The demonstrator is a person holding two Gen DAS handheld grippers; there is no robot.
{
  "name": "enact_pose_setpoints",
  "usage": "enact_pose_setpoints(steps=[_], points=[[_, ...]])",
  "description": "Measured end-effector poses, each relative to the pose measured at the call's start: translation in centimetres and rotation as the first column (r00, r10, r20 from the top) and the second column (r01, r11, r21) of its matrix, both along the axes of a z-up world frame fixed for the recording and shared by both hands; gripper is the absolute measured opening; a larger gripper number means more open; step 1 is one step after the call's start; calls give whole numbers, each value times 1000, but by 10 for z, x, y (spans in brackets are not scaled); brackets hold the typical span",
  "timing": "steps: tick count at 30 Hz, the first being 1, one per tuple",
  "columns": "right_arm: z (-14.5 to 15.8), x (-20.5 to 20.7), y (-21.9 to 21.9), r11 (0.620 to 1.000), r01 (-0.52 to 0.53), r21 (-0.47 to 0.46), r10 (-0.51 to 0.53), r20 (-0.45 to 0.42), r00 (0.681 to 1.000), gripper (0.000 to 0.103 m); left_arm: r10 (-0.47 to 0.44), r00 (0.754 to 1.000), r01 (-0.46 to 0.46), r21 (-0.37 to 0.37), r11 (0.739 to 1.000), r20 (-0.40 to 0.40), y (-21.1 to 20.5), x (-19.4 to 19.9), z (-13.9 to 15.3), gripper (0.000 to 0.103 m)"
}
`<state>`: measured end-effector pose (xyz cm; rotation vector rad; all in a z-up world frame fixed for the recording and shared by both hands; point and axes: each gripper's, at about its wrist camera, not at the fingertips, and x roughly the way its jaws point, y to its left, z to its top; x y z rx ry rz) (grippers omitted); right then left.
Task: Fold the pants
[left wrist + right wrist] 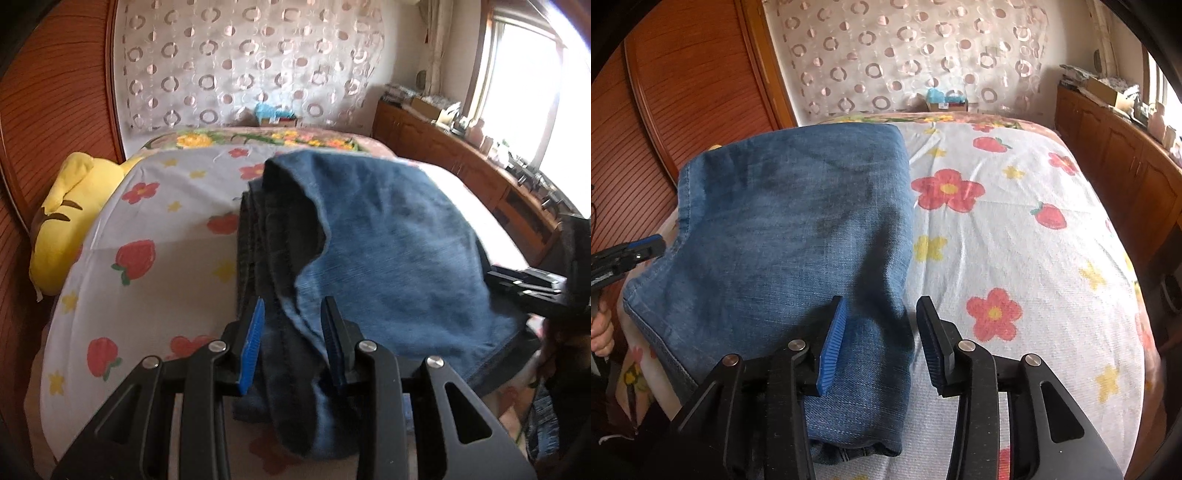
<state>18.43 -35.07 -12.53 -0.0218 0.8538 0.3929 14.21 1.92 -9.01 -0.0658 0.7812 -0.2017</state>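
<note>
Lying folded on the flowered bedsheet (pixel 1015 229), the blue denim pants (pixel 798 229) ran from 6 toward 11 o'clock in the right wrist view. Right gripper (pixel 881 339) — jaws parted, straddling the pants' right edge, pads not pressing. Left gripper (pixel 293 343) — clenched on a hanging fold of the pants at 6 o'clock.

Flowered bed (pixel 1015 229), folded jeans (pixel 798 221) on it
</note>
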Motion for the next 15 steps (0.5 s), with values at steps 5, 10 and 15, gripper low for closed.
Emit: enact_pose_setpoints(steps=[5,10,15], points=[[0,0,-2,1000,0,11,0,-3,1000,40,-28,998,30,-41,999,61,-7,-17,14,30],[0,-3,2,1000,8,-9,-8,7,1000,41,-52,997,55,-42,998,65,-11,-23,9,30],[-1,-6,5,999,18,-27,-18,17,1000,41,-49,998,50,-34,998,27,-5,-19,-8,30]])
